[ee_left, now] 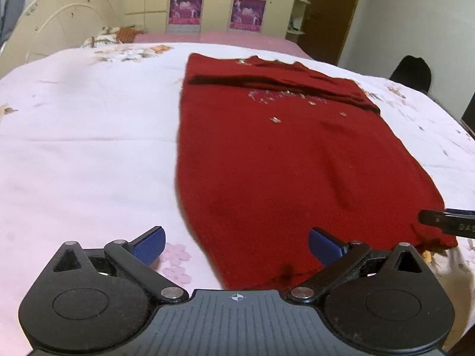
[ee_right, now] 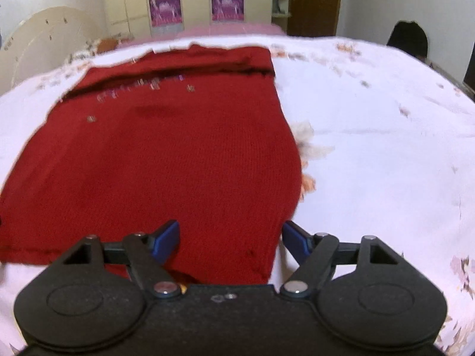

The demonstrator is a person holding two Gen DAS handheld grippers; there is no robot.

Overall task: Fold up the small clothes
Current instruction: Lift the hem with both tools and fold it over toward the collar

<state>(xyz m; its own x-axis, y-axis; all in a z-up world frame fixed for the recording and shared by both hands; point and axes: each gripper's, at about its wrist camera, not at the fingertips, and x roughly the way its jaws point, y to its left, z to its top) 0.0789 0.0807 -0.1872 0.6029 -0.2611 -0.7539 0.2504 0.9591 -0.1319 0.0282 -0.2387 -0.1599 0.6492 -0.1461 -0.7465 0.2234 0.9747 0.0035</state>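
A dark red knitted sweater [ee_left: 282, 154] with small shiny decorations lies flat on the bed, its sleeves folded across the far part. It also shows in the right wrist view [ee_right: 160, 160]. My left gripper [ee_left: 236, 244] is open, its blue pads straddling the sweater's near left hem corner. My right gripper [ee_right: 230, 238] is open over the near right hem corner. The right gripper's tip shows at the right edge of the left wrist view [ee_left: 445, 222], beside the hem.
The bed has a pale pink sheet [ee_left: 89, 148] with flower prints. A cream headboard [ee_left: 59, 17] stands at the far left, wardrobes with pink posters [ee_left: 216, 3] at the back, a brown door [ee_left: 332, 12] and a dark chair [ee_left: 412, 71] to the right.
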